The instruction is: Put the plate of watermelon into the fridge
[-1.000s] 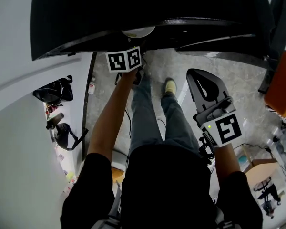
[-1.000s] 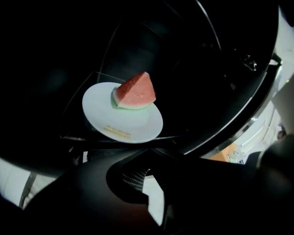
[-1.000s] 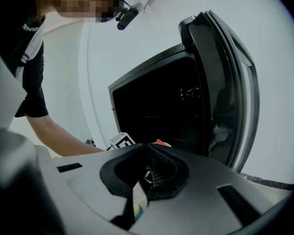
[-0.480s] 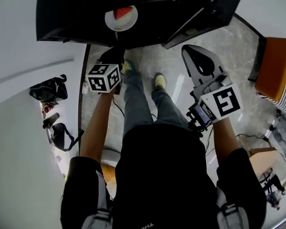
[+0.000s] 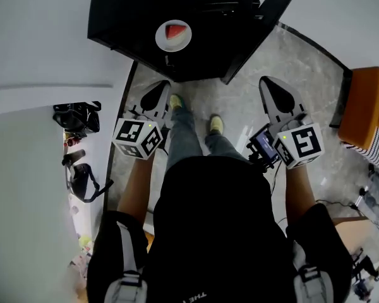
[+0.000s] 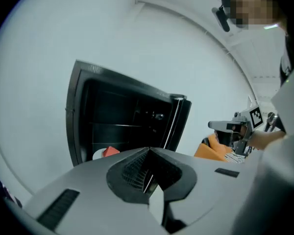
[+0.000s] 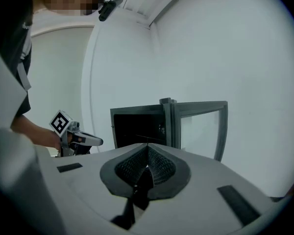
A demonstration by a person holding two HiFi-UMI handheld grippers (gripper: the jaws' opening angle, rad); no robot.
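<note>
Spotted inside the far fridge [image 5: 129, 14]: plate of watermelon [image 5: 174, 35]. Holding left gripper [image 5: 158, 91] and right gripper [image 5: 271, 86] near, fingers closed on nothing, probably clearing the door [image 5: 265, 11].

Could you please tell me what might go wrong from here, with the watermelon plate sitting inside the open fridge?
1. The fridge door stands wide open, so the cold may escape unless it gets shut.
2. The left gripper and right gripper are both shut and empty. A hard push on the door with them might jolt the plate and slide the watermelon off.
</note>
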